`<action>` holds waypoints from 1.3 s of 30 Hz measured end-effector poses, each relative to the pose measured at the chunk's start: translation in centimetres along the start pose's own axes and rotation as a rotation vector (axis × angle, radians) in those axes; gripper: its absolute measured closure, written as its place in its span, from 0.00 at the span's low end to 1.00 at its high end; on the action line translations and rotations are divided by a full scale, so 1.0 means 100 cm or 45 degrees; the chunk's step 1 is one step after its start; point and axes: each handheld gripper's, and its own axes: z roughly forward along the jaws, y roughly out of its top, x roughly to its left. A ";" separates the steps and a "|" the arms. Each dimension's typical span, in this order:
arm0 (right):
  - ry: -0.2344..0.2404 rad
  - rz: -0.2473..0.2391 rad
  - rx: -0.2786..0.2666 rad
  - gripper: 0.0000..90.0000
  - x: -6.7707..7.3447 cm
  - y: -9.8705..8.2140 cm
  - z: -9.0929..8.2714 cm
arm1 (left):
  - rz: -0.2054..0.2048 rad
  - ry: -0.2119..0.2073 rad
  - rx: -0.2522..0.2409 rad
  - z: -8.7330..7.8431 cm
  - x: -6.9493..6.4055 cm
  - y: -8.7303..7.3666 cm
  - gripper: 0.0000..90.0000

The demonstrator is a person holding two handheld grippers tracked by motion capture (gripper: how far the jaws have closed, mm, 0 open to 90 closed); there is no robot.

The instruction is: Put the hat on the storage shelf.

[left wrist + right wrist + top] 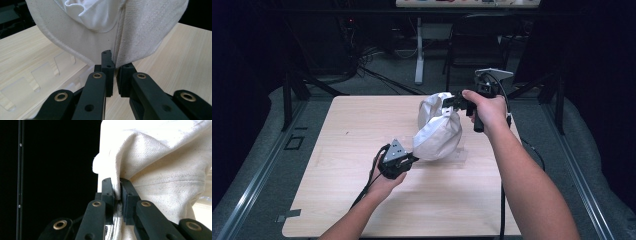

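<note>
From above, I hold a white cloth bag (pixel 438 131) up over the middle of my wooden counter (pixel 342 145). My left tongs (pixel 411 159) pinch the bag's near, low edge. My left hand (pixel 384 177) is under them, close to the counter. My right tongs (pixel 451 102) pinch the bag's far, top part, and my right hand (pixel 486 109) holds them up high on the right. A see-through plastic tray (pixel 452 155) lies flat on the counter under the bag.

From my left tongs (pixel 115 75), the two black jaws are closed tight on a sewn edge of the bag (pixel 140 27). The bag hangs over the counter (pixel 185 57). The clear tray (pixel 37 80) is on the left.

From my right tongs (pixel 117 195), the jaws are closed on a fold of the bag (pixel 160 165). It is dark behind.
</note>
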 end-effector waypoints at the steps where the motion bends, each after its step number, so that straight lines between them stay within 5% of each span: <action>1: 0.000 -0.004 0.009 0.92 0.000 0.000 0.001 | -0.010 -0.005 0.002 -0.001 0.002 -0.001 0.95; 10: -0.010 -0.009 0.008 0.92 0.001 -0.001 0.001 | 0.036 -0.025 0.026 0.000 0.003 0.002 0.96; 18: 0.010 -0.015 0.030 0.92 0.002 -0.003 0.007 | -0.023 -0.029 -0.009 -0.001 0.005 -0.006 0.96; 23: 0.016 -0.038 0.034 0.92 0.010 -0.003 0.005 | 0.043 -0.030 -0.010 -0.002 0.003 0.001 0.96; 26: 0.025 -0.051 0.034 0.92 0.017 -0.004 0.002 | -0.002 -0.073 -0.043 -0.004 0.011 0.002 0.96; 31: 0.009 -0.071 0.035 0.92 0.023 -0.004 0.004 | -0.035 -0.124 -0.003 -0.001 0.017 0.000 0.96; 39: -0.024 -0.053 0.049 0.92 0.013 -0.004 0.023 | -0.124 -0.022 -0.014 0.003 0.008 -0.017 0.95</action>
